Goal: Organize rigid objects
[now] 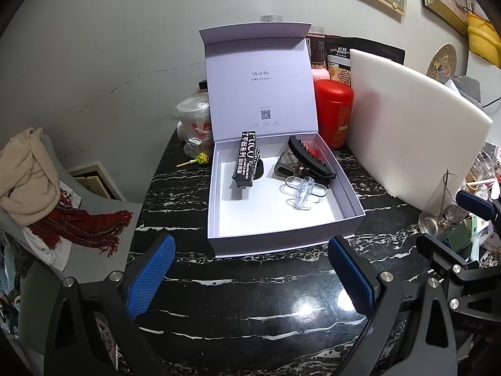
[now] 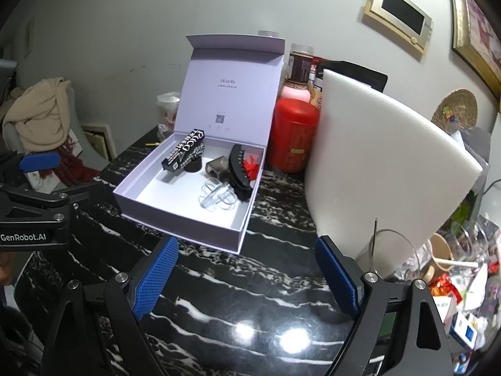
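Above the black marble table [image 1: 250, 297], left gripper [image 1: 250, 269] and right gripper [image 2: 247, 272] stand with jaws apart, empty. Beyond them, the open lilac cardboard box [image 1: 281, 238] holds a clear plastic hair clip [image 1: 302, 192]: likely light, slippery, brittle; grip across its spine.

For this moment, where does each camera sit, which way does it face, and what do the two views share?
Left wrist: rides the left claw, angled down over the marble table at the open white box; both blue pads show, with the right claw at the right edge.
Right wrist: rides the right claw, facing the same box from its right; the left claw shows at left.
Shared: box, red canister, white board.
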The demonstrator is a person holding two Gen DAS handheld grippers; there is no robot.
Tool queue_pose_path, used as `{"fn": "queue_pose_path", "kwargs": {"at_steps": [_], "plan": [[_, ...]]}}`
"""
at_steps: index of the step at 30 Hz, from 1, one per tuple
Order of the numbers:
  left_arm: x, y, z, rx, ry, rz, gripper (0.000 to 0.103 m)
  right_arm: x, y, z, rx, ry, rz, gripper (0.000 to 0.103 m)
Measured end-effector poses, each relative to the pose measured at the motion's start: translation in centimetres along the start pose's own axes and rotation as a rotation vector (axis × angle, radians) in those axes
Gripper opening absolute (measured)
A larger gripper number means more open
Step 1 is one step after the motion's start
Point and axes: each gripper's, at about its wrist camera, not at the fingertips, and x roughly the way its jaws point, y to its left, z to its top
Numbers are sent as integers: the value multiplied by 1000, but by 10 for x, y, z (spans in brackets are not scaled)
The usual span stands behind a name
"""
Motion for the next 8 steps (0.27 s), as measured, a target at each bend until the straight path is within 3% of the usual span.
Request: {"fn": "queue_pose_path", "kwargs": {"at_steps": [8], "plan": [[1,0,-3,-12,3,-10,100,0,-3,-3,11,7,-5,90]]}}
